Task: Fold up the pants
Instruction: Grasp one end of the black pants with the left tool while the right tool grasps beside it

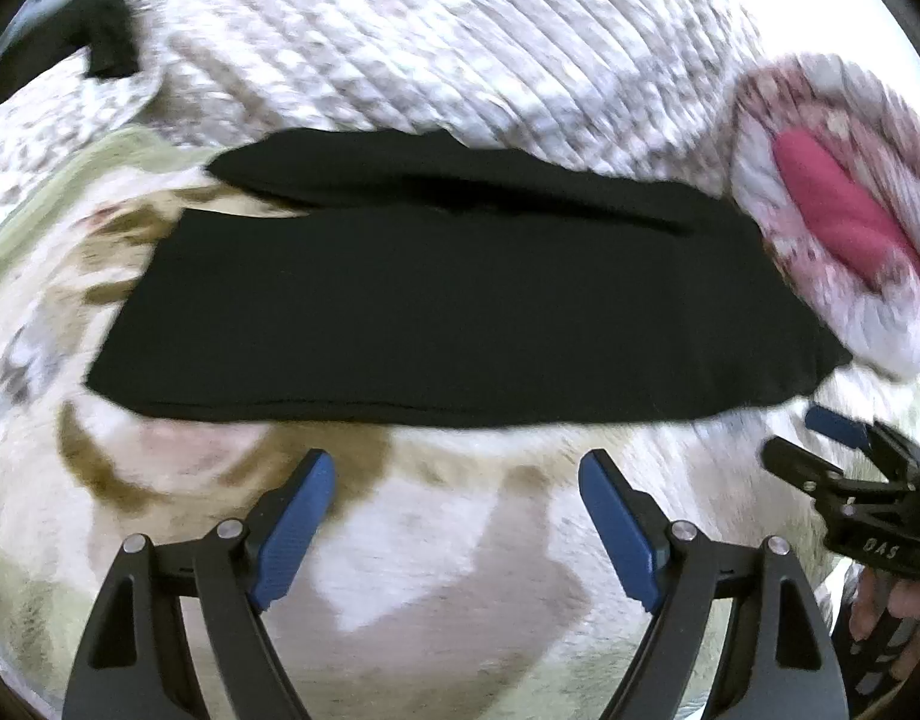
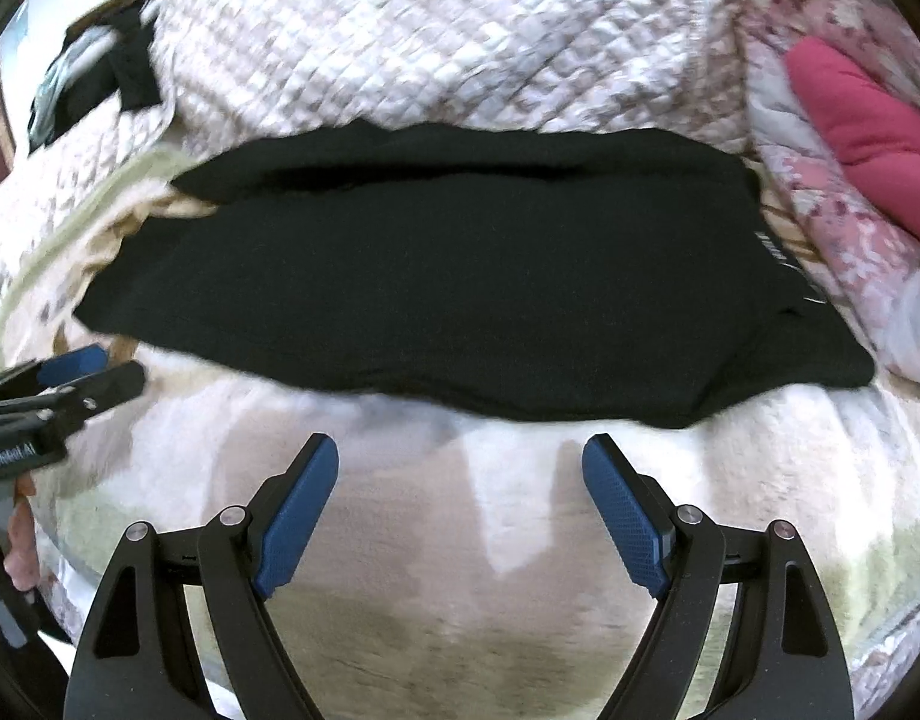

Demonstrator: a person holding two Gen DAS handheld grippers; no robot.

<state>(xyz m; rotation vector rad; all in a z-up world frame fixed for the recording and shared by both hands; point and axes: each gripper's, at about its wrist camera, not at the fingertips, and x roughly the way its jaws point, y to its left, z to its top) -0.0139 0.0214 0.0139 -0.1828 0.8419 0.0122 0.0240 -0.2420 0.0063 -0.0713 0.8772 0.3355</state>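
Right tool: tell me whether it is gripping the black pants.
No, the right tool is open with nothing between its blue pads, short of the near edge of the pants on the blanket.

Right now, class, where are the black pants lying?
The black pants lie flat across the middle of both views on the pale blanket, just beyond both open tongs, with the quilt behind them and a pink cushion at their right end.

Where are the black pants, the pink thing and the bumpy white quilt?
black pants (image 2: 460,276), right wrist view, middle of the cloth
pink thing (image 2: 862,114), right wrist view, its middle
quilt (image 1: 429,42), left wrist view, ridged top
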